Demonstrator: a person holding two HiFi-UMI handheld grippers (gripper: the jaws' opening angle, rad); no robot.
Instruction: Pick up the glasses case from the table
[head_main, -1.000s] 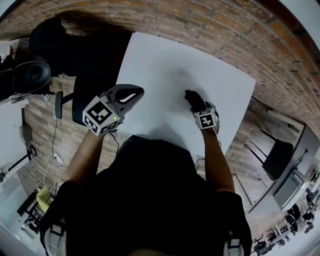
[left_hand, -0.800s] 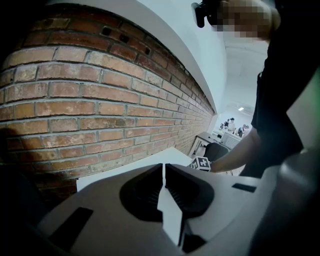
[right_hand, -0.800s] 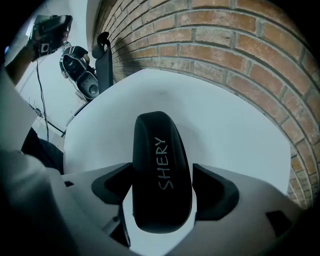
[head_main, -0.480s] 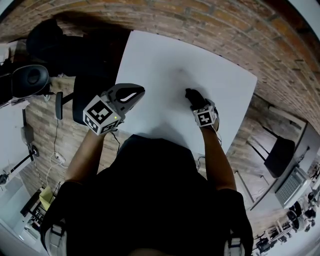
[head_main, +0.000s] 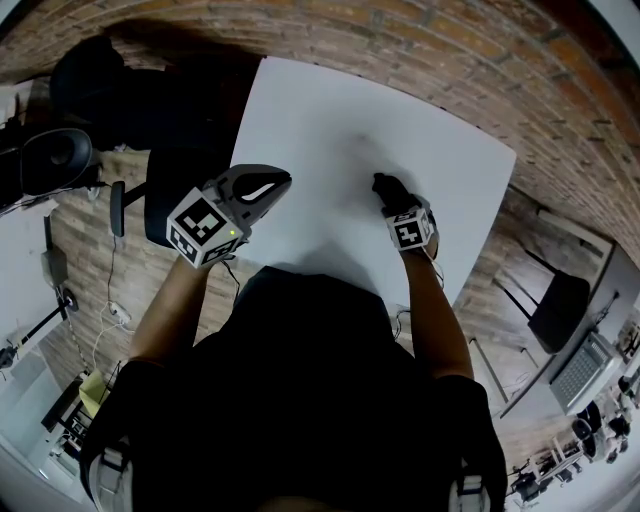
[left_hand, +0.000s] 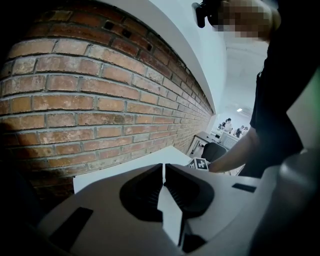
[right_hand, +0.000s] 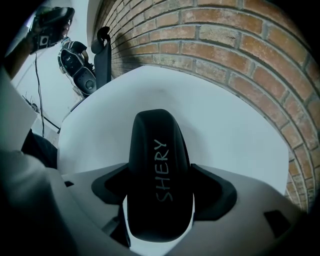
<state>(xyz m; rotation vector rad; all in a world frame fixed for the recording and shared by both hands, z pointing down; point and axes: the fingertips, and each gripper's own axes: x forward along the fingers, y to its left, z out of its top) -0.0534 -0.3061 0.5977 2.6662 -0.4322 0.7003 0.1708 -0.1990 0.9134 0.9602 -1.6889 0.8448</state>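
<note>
Two grippers are in play over a white table (head_main: 330, 110), and only one has anything in it. The right gripper (head_main: 392, 200) has its jaws spread to the width of a black glasses case (head_main: 385, 187) and pressed against its two long sides. In the right gripper view the glasses case (right_hand: 159, 150) stands lengthwise between the jaws of the right gripper (right_hand: 160, 187), its rounded far end poking out past their tips over the table (right_hand: 240, 135). Pale letters along the lid, running from the tool outward, read "SHERY". Whether the case's underside touches the table cannot be told.

Ahead of this gripper, past the table's far edge, stands a brick wall (right_hand: 235, 40). A marker cube (head_main: 411, 233) with a black-and-white square pattern sits at the gripper's rear, toward the person's wrist.

The left gripper (head_main: 281, 184) hangs at the table's left edge, well to the left of the case. In the left gripper view the tips of the left gripper (left_hand: 163, 170) meet — jaws together, with nothing caught between them. Its own marker cube (head_main: 203, 230) is at its back end. Beyond its tips, to the right, the other gripper's marker cube (left_hand: 199, 163) shows small, with the brick wall (left_hand: 100, 100) ahead and to the left.
</note>
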